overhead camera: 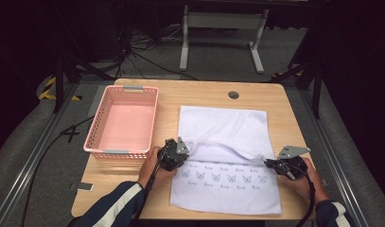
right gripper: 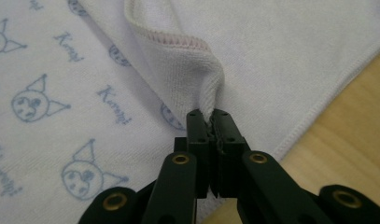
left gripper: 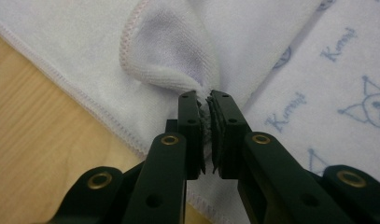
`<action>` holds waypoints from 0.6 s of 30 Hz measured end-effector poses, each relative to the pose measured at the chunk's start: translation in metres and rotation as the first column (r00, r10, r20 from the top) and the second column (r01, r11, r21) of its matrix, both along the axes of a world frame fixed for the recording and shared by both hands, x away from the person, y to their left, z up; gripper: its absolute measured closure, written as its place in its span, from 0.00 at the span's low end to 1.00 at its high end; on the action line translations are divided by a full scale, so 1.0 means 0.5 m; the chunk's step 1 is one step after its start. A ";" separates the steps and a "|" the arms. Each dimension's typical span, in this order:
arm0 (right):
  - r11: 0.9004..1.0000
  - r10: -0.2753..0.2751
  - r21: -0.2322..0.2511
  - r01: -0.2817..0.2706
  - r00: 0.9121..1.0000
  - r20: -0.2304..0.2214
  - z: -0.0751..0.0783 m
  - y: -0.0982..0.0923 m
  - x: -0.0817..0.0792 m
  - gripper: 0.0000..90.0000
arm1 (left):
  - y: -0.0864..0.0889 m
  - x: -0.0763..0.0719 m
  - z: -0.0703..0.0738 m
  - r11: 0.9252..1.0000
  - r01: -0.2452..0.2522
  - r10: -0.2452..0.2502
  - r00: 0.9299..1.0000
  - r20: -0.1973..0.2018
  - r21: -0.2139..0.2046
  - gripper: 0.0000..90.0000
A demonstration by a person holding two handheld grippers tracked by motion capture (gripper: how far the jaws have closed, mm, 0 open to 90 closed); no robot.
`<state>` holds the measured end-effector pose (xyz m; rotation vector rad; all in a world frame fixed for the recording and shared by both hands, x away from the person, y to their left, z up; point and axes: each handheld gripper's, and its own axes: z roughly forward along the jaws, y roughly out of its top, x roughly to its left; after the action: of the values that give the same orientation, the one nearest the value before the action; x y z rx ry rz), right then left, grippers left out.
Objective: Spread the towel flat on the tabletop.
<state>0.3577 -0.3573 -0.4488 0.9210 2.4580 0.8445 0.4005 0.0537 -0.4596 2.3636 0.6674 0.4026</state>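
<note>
A white towel [overhead camera: 225, 156] with small blue printed figures lies on the right half of the wooden counter [overhead camera: 275, 101], its far part folded back toward the near side so a raised fold runs across its middle. The left tool [left gripper: 204, 100] is clenched on a bunched corner of the towel at the fold's left end, and the right tool [right gripper: 208, 116] is clenched on the corner at its right end. A pink basket [overhead camera: 147, 113] stands on the counter just left of the towel.

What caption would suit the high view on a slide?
A person's left tool and right tool each pinch a corner of a white printed towel, folding it beside a pink basket.
</note>
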 end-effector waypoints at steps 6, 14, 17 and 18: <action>0.999 -0.015 0.039 0.013 0.999 0.043 0.014 -0.007 0.032 0.97 | 0.005 0.009 0.019 0.999 -0.011 0.013 0.999 0.041 -0.042 0.93; 0.975 0.094 0.181 -0.125 0.981 0.169 0.120 -0.050 -0.050 0.97 | 0.056 -0.069 0.112 0.977 0.085 -0.057 0.988 0.144 -0.195 0.93; 0.958 0.224 0.155 -0.242 0.967 0.121 0.124 -0.056 -0.105 0.96 | 0.079 -0.130 0.098 0.968 0.176 -0.153 0.979 0.135 -0.180 0.92; 0.958 0.224 0.155 -0.242 0.967 0.121 0.124 -0.056 -0.105 0.96 | 0.079 -0.130 0.098 0.968 0.176 -0.153 0.979 0.135 -0.180 0.91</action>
<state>0.3051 -0.3855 -0.3868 0.6294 2.4660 1.1660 0.3354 0.0930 -0.4105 2.1729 0.4293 0.3859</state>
